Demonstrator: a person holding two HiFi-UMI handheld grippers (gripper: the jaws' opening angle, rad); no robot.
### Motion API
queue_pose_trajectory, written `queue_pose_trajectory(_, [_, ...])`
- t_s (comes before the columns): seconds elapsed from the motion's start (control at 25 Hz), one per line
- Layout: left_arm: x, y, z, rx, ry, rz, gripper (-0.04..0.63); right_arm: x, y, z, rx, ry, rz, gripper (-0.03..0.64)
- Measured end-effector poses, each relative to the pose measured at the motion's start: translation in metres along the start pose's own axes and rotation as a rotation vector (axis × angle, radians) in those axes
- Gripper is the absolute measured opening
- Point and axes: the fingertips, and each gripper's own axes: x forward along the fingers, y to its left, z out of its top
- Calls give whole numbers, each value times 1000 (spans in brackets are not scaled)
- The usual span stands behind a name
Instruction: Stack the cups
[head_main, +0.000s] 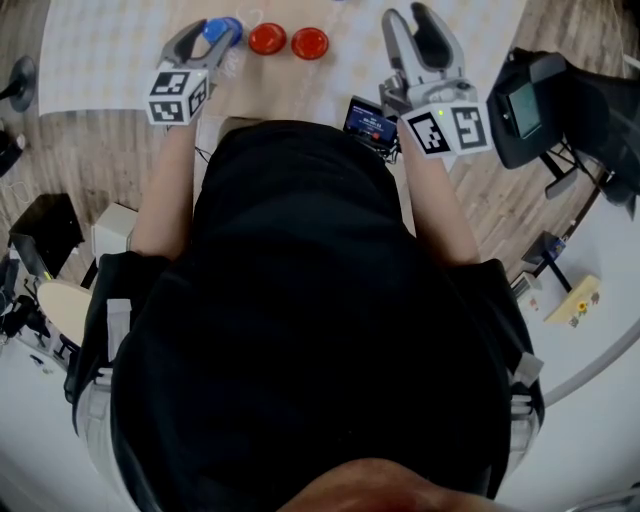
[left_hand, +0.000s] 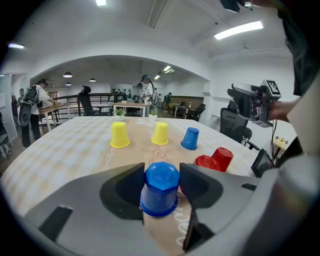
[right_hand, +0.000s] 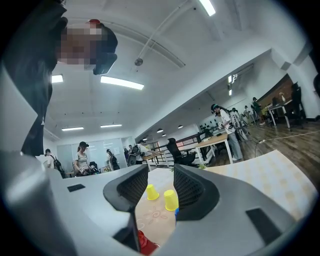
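Over the table (head_main: 120, 50) at left, the left gripper (head_main: 218, 35) pinches an upturned blue cup (left_hand: 160, 187); a shallow grip could let it slip or tilt. Just right, 2 red cups (left_hand: 222, 157) risk a knock. The right gripper (head_main: 412, 25) hangs empty, jaws apart.
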Motion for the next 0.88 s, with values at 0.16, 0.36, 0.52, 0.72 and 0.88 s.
queue_pose_trajectory(0.16, [-3, 1, -3, -30, -7, -4, 218, -2, -1, -3, 7, 3, -4, 167])
queue_pose_trajectory(0.36, [0, 0, -2, -39, -28, -4, 218, -3, -3, -7, 22, 9, -15, 163])
queue_pose_trajectory(0.52, [3, -3, -6, -28, -20, -11, 219, -4, -2, -9, 19, 11, -16, 161])
queue_pose_trajectory(0.72, [0, -2, -9, -50, -27, -5, 244, -3, 2, -9, 15, 10, -9, 160])
queue_pose_trajectory(0.88, [-16, 4, 13, -40, -82, 21, 252, -7, 11, -3, 4, -4, 3, 160])
